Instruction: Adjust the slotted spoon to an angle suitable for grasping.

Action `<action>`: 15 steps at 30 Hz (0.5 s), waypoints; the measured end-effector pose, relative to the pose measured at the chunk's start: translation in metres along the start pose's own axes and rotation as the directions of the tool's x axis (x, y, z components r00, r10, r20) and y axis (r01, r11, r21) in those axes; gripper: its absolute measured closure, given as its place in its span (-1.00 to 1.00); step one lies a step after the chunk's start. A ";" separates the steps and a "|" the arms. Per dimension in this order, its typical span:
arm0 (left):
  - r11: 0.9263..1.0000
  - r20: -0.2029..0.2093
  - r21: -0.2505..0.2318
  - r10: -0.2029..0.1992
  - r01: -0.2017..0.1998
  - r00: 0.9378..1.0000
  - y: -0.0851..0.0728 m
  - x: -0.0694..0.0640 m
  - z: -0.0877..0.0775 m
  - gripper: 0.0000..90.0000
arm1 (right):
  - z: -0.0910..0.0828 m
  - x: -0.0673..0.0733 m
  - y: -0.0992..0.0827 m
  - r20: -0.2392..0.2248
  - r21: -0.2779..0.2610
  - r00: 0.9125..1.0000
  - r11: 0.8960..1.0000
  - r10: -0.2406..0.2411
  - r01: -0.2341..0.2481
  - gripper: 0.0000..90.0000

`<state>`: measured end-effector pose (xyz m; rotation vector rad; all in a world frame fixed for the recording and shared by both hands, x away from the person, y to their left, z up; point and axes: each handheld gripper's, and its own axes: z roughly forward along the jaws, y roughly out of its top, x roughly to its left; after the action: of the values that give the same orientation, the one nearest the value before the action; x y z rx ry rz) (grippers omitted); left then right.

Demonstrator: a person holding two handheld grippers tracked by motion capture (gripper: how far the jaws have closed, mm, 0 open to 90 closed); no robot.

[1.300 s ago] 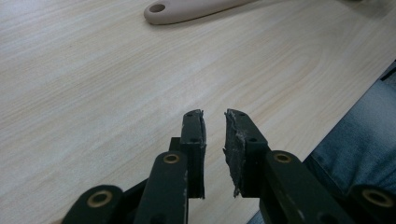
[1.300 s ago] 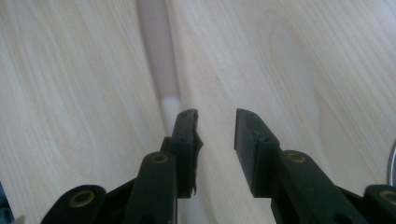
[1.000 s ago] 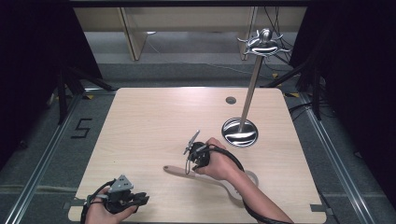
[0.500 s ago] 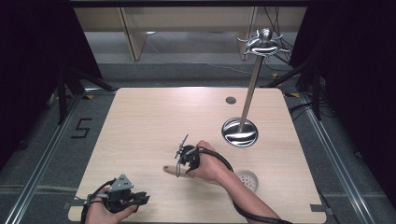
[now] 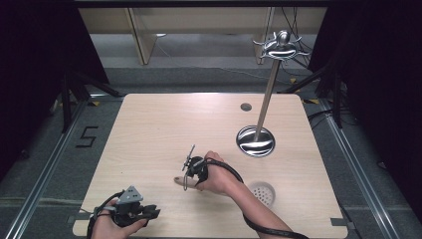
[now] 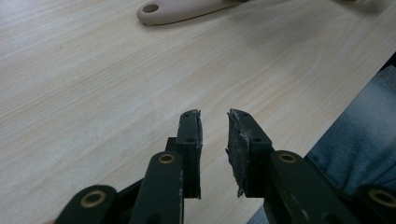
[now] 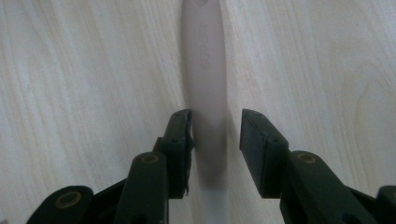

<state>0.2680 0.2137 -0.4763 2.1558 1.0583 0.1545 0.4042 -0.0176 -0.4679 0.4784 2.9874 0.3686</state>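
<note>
Right tongs (image 7: pixel 215 126) low over the surface (image 5: pixel 149 129) near its front edge, jaws just been opening, astride the pale spatula handle (image 7: pixel 208 70), left tongs (image 6: pixel 214 128) narrowly parted, empty, front-left corner

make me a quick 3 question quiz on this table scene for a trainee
1. True or false: the right gripper has its pads pressed tight on the pale handle.
2. Where does the metal stand sit on the table? A) far right part B) near left corner C) dead centre
3. What lies between the jaws of the left gripper?

Key
1. False. The handle lies between the jaws, which have just been opening, and a gap shows beside the right pad.
2. A
3. Nothing; they stand slightly apart over bare wood, with the handle's holed end farther off.
</note>
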 end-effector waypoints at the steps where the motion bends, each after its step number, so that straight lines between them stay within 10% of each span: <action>1: 1.000 0.000 0.000 0.001 -0.001 1.000 0.000 0.000 0.000 0.63 | 0.002 -0.001 0.000 -0.007 0.003 1.000 1.000 -0.007 0.007 0.42; 15: 1.000 0.018 -0.016 -0.008 0.008 1.000 0.000 -0.001 0.000 0.62 | 0.008 0.002 0.004 -0.019 0.022 1.000 1.000 -0.004 0.004 0.44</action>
<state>0.2672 0.2127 -0.4764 2.1344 1.0516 0.1398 0.4047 -0.0114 -0.4751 0.4732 3.0128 0.3426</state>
